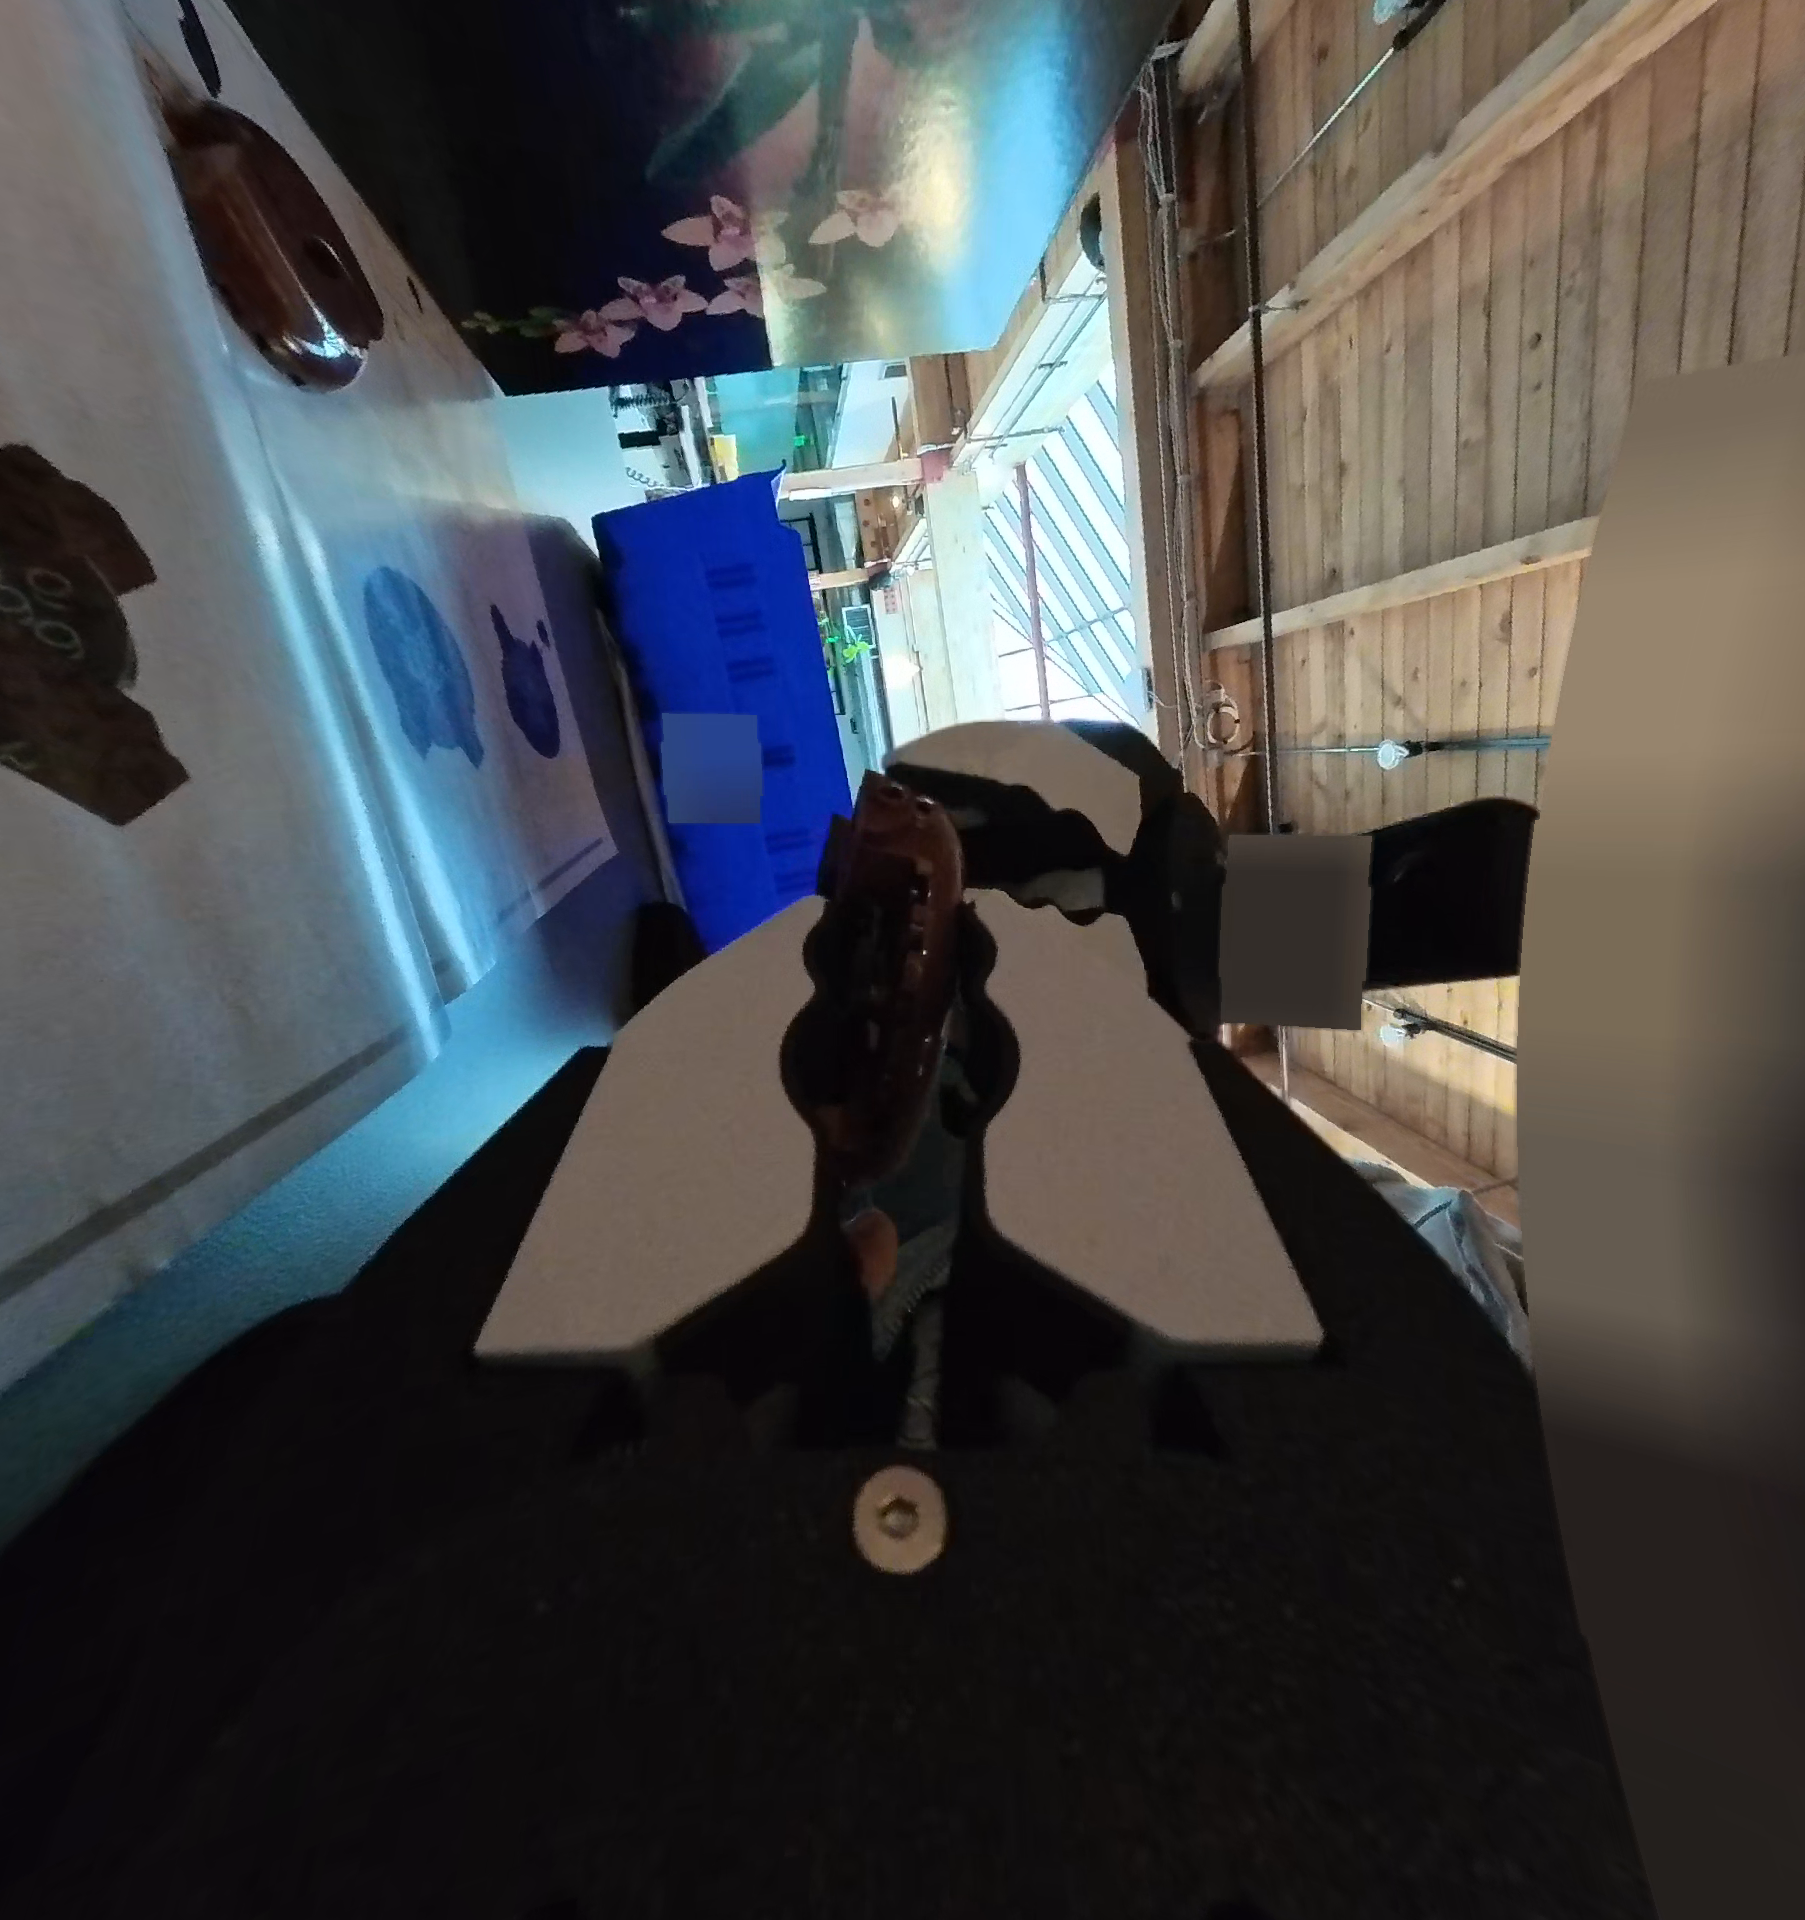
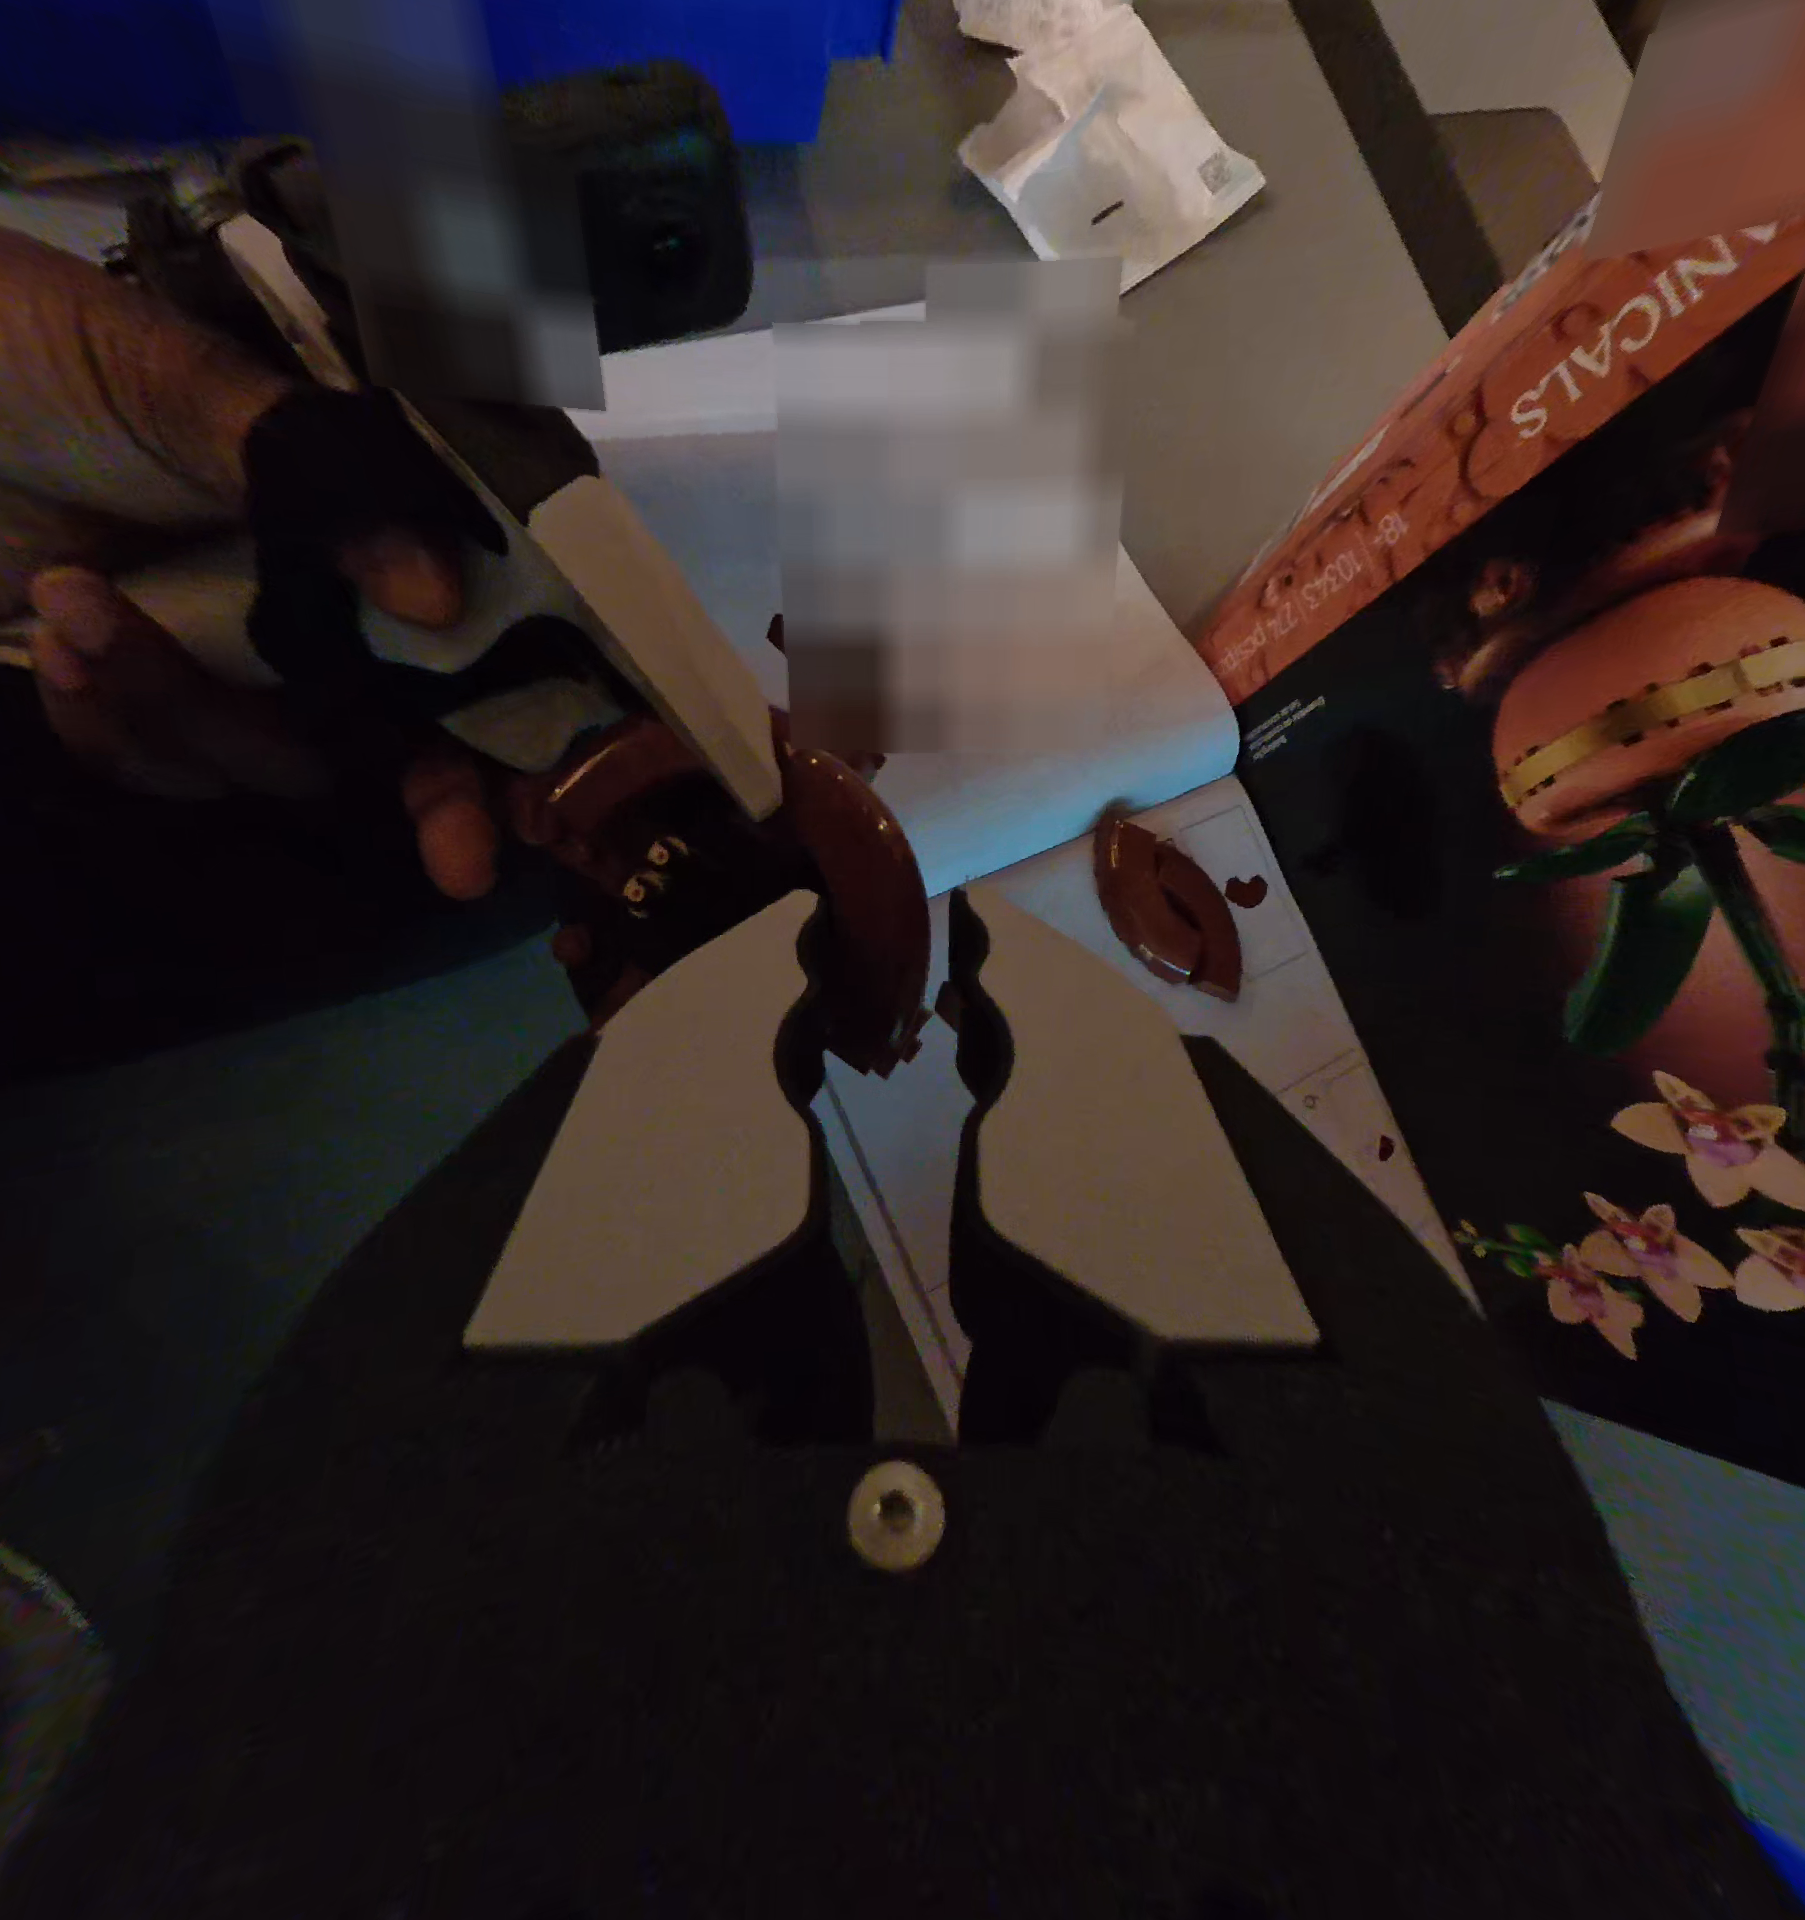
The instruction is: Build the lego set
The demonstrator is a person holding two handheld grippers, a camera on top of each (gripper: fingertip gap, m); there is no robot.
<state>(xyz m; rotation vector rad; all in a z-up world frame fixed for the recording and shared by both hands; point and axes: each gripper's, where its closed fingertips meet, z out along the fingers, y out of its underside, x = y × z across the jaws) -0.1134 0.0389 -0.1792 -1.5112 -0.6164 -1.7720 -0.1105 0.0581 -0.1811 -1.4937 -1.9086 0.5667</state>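
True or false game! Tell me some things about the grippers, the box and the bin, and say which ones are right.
1. The left gripper grips a brown brick model. True.
2. The bin is red. False: it is blue.
3. The box shows pink flowers. True.
4. The right gripper squeezes the model from both sides. False: a gap shows beside one finger.

Daylight is pouring through slatted windows [image 1: 1059,582] beside a wall of pale wooden planks [image 1: 1417,436] crossed by beams. A blue crate [image 1: 711,665] is standing at the far edge of the grey table [image 2: 1241,343], which is lying dim.
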